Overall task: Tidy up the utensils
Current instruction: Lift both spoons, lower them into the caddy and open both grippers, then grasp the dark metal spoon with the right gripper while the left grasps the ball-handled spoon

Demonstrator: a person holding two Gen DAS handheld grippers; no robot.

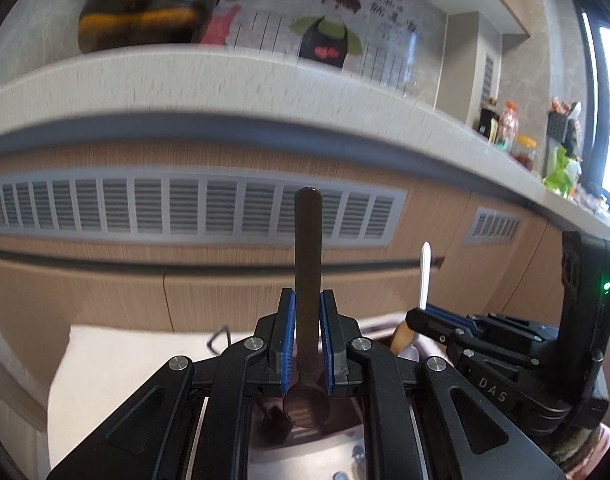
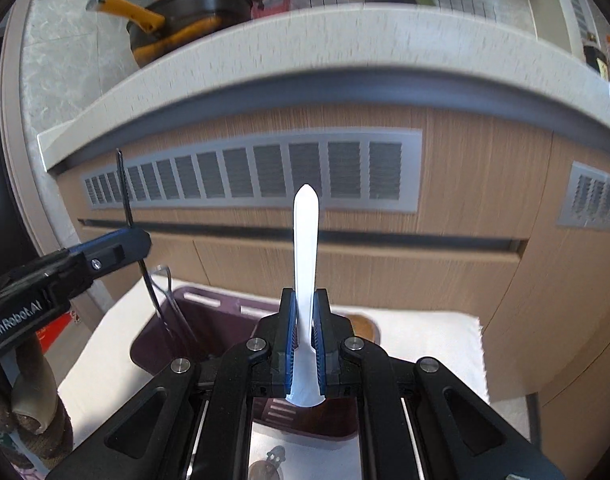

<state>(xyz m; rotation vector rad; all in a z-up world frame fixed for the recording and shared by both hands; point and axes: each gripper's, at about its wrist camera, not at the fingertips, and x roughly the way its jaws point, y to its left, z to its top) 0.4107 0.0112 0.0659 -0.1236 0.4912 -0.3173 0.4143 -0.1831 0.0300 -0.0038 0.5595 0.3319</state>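
On my right gripper [image 1: 425, 314], seen from my left wrist, the black arm carries the letters "DAS". On my left gripper [image 2: 139, 240], seen from my right wrist, white lettering reads "GenRobot.AI". The far wall poster [image 1: 385, 12] bears handwritten characters too blurred to read.

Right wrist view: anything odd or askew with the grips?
Nothing stands out. The right gripper clamps the white plastic utensil handle-up, roughly straight; the left gripper holds the dark brown plastic spoon likewise. Nothing looks spilled or damaged.
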